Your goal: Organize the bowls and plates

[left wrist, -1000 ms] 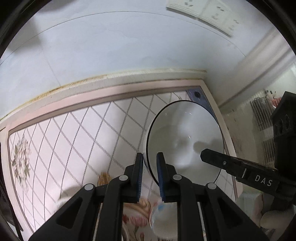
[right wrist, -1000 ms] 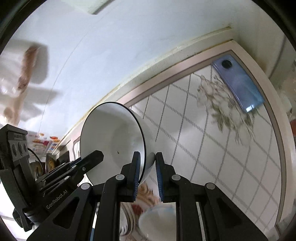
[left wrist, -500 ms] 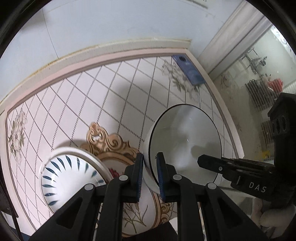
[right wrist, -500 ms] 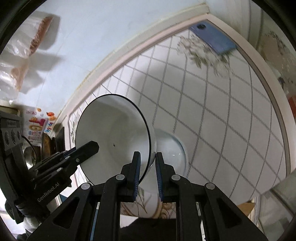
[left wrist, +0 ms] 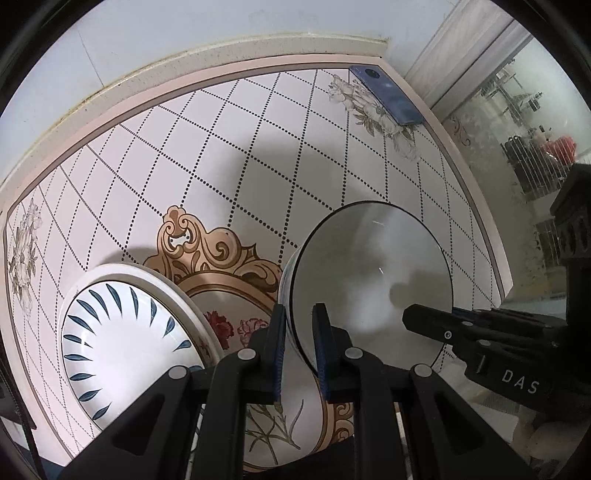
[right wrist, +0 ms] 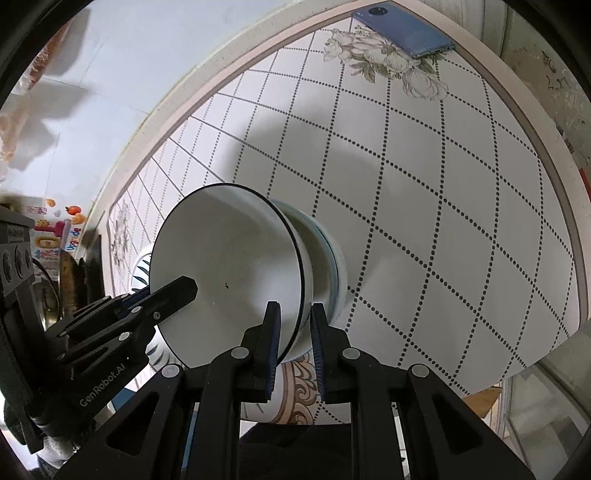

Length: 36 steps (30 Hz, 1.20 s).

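Note:
A white bowl with a thin black rim [left wrist: 369, 280] [right wrist: 229, 273] hangs tilted above the patterned table [left wrist: 229, 147]. My left gripper [left wrist: 299, 315] is shut on its rim at one side. My right gripper [right wrist: 293, 314] is shut on the rim at the opposite side. Each gripper shows in the other's view: the right one [left wrist: 443, 328], the left one [right wrist: 177, 291]. Right behind the held bowl sits a second white bowl with a blue band [right wrist: 330, 266]. A white dish with blue leaf marks [left wrist: 122, 339] rests on the table to the left.
A blue phone [left wrist: 388, 96] [right wrist: 402, 33] lies at the far corner of the table, by the wall. The table's pink edge [left wrist: 476, 206] curves along the right side, with a glass door beyond it. Packets and clutter [right wrist: 51, 236] stand at the left.
Both grippers have come down toward the table with the bowl still held between them. The blue-leaf dish and the banded bowl have come into view, and the wall has slid up out of frame.

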Motion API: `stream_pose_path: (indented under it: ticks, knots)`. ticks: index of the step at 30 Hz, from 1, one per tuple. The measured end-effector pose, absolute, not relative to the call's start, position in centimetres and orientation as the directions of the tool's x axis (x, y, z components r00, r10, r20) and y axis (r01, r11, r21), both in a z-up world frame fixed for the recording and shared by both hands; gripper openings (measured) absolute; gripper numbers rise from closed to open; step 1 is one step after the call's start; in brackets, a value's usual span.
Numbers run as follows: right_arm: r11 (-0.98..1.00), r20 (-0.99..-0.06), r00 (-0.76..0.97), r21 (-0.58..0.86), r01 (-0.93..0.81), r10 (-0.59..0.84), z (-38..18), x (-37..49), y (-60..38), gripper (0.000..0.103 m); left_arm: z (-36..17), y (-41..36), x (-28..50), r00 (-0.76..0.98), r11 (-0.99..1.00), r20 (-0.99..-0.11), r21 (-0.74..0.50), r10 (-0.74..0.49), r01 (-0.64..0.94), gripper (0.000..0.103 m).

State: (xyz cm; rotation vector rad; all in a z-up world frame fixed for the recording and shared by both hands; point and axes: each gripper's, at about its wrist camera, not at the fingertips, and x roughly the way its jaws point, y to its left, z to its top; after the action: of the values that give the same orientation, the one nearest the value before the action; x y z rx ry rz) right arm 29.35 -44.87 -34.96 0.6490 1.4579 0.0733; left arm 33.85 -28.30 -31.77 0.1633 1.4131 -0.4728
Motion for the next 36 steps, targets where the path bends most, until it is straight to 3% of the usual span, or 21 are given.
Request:
stream_pose_path:
  ticks: [19,27,28,30,36]
  knots:
    - [0.874,-0.923,0.108,0.384,0.297,0.369,-34.4,30.1,-44.2,0.021,-32.6,-28.6,33.5,0.088,0.892,-0.981,-0.120,-0.175,0.436,0.012]
    - [0.877,-0.928,0.086,0.372,0.305,0.363,-33.9,29.5,-44.2,0.026,-30.1,-27.8,32.8,0.132,0.891,-0.976,-0.097,-0.172,0.443,0.013]
    - [0.886,-0.934,0.084,0.356,0.297,0.347,-33.5,29.2,-44.1,0.028,-29.4,-27.5,32.6,0.143,0.893,-0.975,-0.093,-0.172,0.440,0.014]
    - [0.901,-0.943,0.089,0.332,0.280,0.320,-32.5,28.7,-43.9,0.043,-27.8,-26.8,32.0,0.165,0.898,-0.970,-0.091,-0.177,0.430,0.014]
    - [0.921,-0.948,0.171,0.306,0.241,0.270,-27.0,25.9,-43.1,0.071,-22.8,-25.0,29.8,0.246,0.901,-0.945,-0.094,-0.215,0.425,0.035]
